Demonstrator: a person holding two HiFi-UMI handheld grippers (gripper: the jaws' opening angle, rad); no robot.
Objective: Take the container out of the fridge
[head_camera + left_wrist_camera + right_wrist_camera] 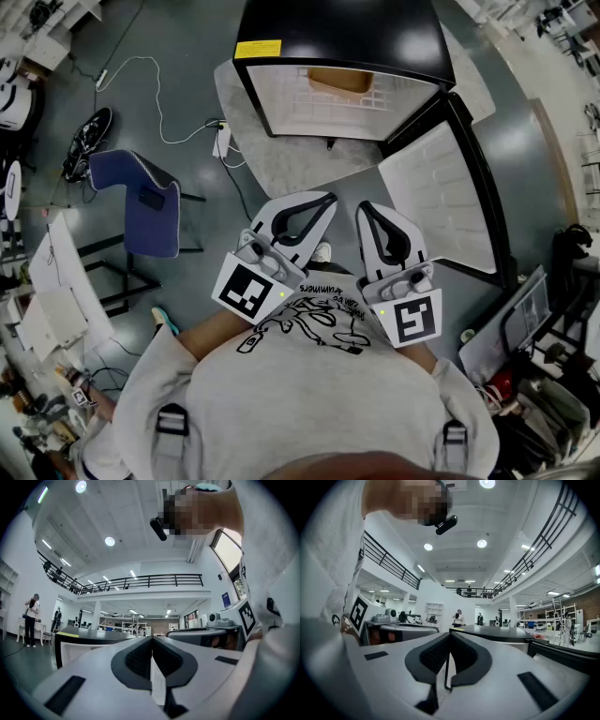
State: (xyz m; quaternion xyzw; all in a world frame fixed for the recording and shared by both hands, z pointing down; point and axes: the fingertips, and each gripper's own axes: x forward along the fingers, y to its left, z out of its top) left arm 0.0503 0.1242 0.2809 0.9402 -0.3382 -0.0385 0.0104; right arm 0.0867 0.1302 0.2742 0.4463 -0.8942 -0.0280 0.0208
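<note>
Approach stage, I judge: left gripper (323, 202) and right gripper (367, 212), fingers together and empty, hover well short of the brown container (339, 81) in the open fridge (337, 28); next, advance and part fingers.

We're in a big open lab hall — railed mezzanine (150, 579) overhead, shelving racks (123, 627) at the back, cables (159, 103) trailing over the grey floor (187, 56) beside a lone fridge (342, 28).

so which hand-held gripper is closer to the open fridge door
Right. The right hand-held gripper is left of the open fridge door in the head view, apart from it; the left hand-held gripper lies beyond it, further off.
</note>
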